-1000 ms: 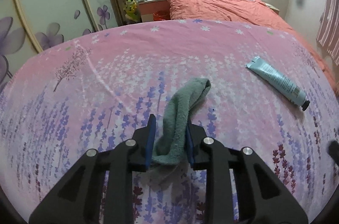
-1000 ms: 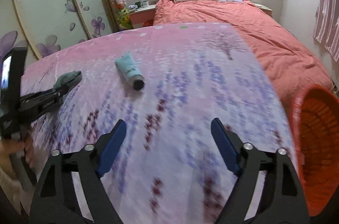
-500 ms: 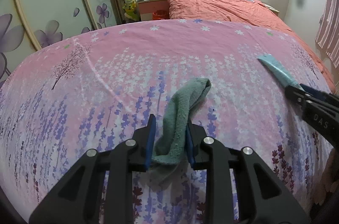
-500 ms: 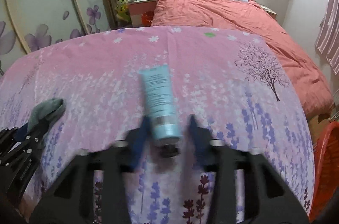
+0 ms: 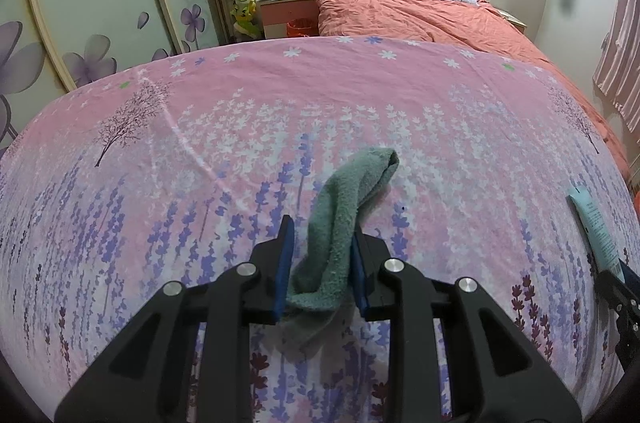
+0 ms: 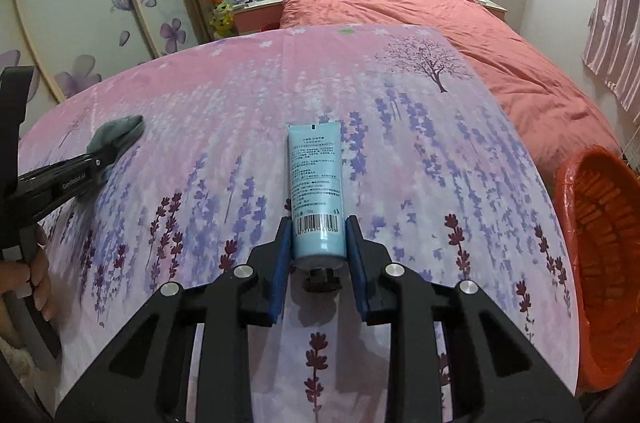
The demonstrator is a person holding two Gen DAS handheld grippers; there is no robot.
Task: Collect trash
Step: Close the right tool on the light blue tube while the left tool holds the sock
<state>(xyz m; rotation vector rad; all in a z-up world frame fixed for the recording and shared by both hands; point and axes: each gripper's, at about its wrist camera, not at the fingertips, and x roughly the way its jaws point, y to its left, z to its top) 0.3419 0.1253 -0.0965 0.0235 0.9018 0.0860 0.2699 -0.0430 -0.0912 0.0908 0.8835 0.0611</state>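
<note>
A grey-green sock [image 5: 352,191] droops onto the pink flowered sheet [image 5: 200,143], and my left gripper [image 5: 322,227] is shut on its lower part. At that view's right edge, a light blue tube [image 5: 592,223] sticks out of my right gripper [image 5: 616,279]. In the right wrist view the tube [image 6: 316,175] lies lengthwise between the blue pads of my right gripper [image 6: 316,223], black cap toward the camera. The pads touch both its sides while the jaws are opening slightly. At far left there, my left gripper [image 6: 100,159] holds the sock [image 6: 120,131].
An orange-red basket [image 6: 560,191] stands low beside the sheet's right edge. A bed with a salmon duvet [image 6: 460,7] and pillows lies beyond. Flower-painted wardrobe doors [image 5: 100,3] line the left side. A person's hand [image 6: 36,271] grips the left gripper's handle.
My right gripper, open over bare sheet a second ago, came to the tube and closed on it. In the left wrist view the tube shifted toward the right edge. The left gripper kept still.
</note>
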